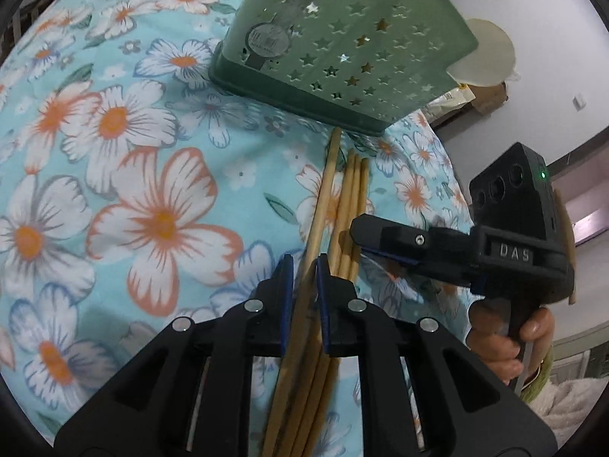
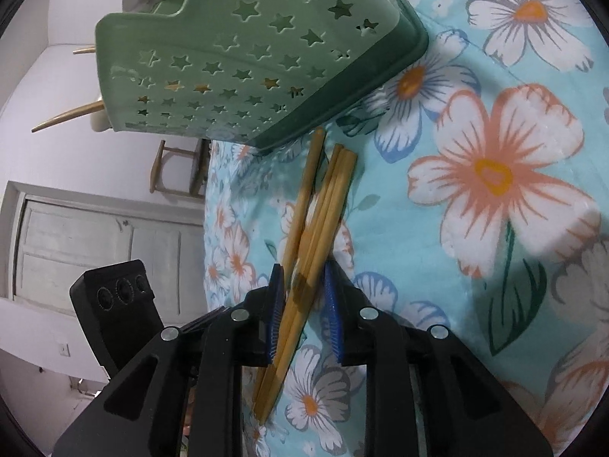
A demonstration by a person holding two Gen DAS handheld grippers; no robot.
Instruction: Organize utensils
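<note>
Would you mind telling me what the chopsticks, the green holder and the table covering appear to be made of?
Chopsticks: probably bamboo or wood, tan, matte, with faint lengthwise grain. Green holder: moulded plastic, smooth and slightly glossy, with clean star cut-outs and a darker base. Table covering: seemingly soft printed fabric, matte, lightly wrinkled, floral pattern.

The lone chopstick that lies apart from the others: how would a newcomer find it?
Start at the green star-punched holder on the floral cloth. Chopsticks lie just before its base. The lone chopstick lies left of the tight bundle, splayed away from it.
</note>
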